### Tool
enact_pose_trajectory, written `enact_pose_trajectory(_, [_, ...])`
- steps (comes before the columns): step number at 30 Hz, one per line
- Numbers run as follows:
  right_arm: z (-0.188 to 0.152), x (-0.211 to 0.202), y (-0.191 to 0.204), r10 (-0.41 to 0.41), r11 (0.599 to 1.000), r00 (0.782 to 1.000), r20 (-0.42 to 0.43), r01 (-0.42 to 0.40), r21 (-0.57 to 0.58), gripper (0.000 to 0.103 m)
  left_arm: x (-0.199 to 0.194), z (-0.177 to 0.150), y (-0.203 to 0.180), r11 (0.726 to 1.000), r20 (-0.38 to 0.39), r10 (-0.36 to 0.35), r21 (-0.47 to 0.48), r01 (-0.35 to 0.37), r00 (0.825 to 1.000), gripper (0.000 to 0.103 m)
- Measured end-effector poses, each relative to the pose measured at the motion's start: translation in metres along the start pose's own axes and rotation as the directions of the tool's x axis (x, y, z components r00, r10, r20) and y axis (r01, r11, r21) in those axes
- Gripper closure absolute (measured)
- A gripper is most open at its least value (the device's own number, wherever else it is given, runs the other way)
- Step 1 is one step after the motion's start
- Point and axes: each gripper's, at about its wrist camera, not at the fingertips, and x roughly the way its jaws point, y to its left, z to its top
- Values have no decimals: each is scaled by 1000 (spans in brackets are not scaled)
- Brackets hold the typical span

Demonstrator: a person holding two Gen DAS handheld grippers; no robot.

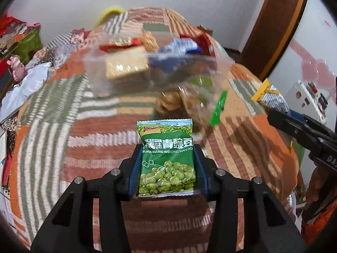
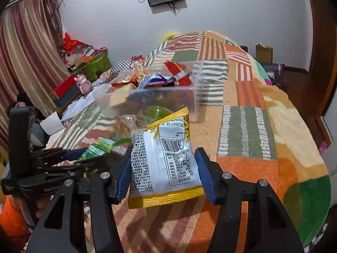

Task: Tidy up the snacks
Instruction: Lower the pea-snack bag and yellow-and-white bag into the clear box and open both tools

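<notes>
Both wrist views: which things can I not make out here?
- Yellow packet, right view: only its printed back shows, so the front and the name are hidden.
- Clear bin, left view: motion blur smears the snacks inside.
- Pea packet, right view: the left gripper covers most of it.
- Right gripper, left view: cut off by the frame edge.

Both cameras sit low and close over the bed (image 1: 52, 126), looking forward. Both see the clear box (image 1: 147, 63) (image 2: 164, 92) mid-frame.
</notes>
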Motion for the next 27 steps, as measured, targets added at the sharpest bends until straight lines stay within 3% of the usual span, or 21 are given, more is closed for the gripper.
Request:
enact_pose_trajectory(12, [46, 11, 14, 32, 999, 997, 64, -29, -43, 49, -31, 50, 20, 999, 135, 15, -36, -10, 991, 58])
enact_pose_trajectory(27, [99, 56, 25, 34, 996, 996, 87, -26, -87, 49, -4, 116, 36, 999, 183, 23, -35, -17, 983, 58])
